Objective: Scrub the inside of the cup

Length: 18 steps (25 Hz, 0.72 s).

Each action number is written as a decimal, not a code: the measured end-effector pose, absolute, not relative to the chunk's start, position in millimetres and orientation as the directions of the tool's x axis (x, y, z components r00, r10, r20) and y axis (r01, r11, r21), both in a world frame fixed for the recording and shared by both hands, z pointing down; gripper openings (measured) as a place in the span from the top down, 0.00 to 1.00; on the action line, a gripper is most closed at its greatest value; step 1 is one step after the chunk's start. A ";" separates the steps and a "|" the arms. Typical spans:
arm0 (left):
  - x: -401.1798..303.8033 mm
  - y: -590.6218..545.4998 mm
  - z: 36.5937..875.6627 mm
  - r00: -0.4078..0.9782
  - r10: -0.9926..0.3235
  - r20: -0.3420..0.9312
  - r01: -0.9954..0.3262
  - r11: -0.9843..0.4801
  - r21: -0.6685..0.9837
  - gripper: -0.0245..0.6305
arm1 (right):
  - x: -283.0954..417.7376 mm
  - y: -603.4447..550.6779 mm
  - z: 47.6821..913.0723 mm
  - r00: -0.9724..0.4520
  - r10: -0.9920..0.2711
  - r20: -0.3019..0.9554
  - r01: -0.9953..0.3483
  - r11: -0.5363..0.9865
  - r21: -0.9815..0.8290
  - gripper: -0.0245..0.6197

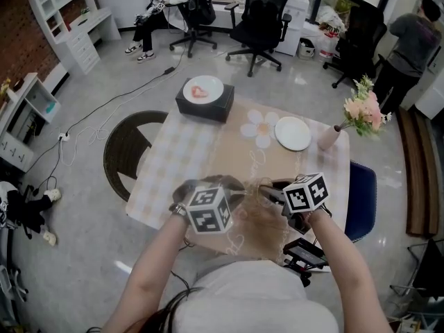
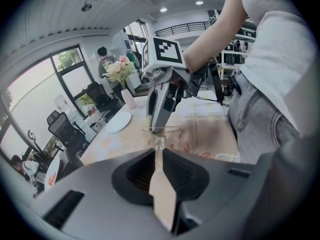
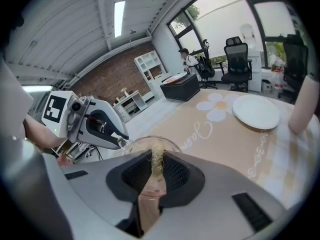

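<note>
Closure on the left hand-held gripper [image 2: 158, 151] was almost complete: its jaws pinched the thin wall of a clear glass cup [image 2: 165, 131] at the rim, one pad inside and one outside. The right hand-held gripper [image 3: 155, 161] was pressed together on a tuft of pale straw-coloured fibre [image 3: 156, 151], and that tuft reached down through the cup's mouth.

The cup sat between the two tools, near the front edge of the worktop [image 1: 243, 155] and close to the person. Whether its base rested on the beige flower-printed cloth or hung just above it could not be told.

Farther out on the cloth lay a round white plate [image 1: 292, 133], and beyond it stood a pale vase of pink flowers [image 1: 364, 109].

The glass looked stiff, smooth and brittle, and probably light. A rim pinch seemed a narrow purchase: sideways scrubbing could tip or twist the cup about that point, and a hard squeeze might chip the edge. A hold lower on the wall, opposite the scrubbing side, would likely steady it better. The fibre looked soft and would bend readily against the glass.
</note>
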State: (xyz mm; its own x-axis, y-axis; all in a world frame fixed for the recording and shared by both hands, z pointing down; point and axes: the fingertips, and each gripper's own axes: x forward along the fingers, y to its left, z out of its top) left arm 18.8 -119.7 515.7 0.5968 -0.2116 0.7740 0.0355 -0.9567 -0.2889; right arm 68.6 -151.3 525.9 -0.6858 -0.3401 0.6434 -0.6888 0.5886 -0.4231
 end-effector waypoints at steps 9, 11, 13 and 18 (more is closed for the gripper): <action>18.3 -119.6 517.1 0.596 -0.213 0.775 0.033 -0.957 -0.288 0.89 | 78.4 -153.7 538.8 -0.529 -0.350 0.773 -0.747 0.623 -0.229 0.88; 18.3 -119.1 516.9 0.596 -0.212 0.775 0.033 -0.957 -0.288 0.89 | 79.0 -152.4 539.7 -0.511 -0.340 0.790 -0.746 0.632 -0.210 0.87; 18.6 -118.3 516.2 0.596 -0.211 0.774 0.035 -0.957 -0.288 0.89 | 80.5 -150.2 540.6 -0.490 -0.327 0.808 -0.747 0.636 -0.195 0.88; 19.4 -117.8 515.8 0.597 -0.212 0.774 0.042 -0.955 -0.294 0.89 | 82.4 -144.5 544.1 -0.483 -0.269 0.833 -0.752 0.615 -0.238 0.88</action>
State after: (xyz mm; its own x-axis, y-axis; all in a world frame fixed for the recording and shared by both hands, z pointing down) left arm 19.4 -117.8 515.8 0.5965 -0.2124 0.7740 0.0415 -0.9549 -0.2941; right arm 82.4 -144.5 544.1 -0.4834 -0.2690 0.8331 -0.7518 0.6152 -0.2375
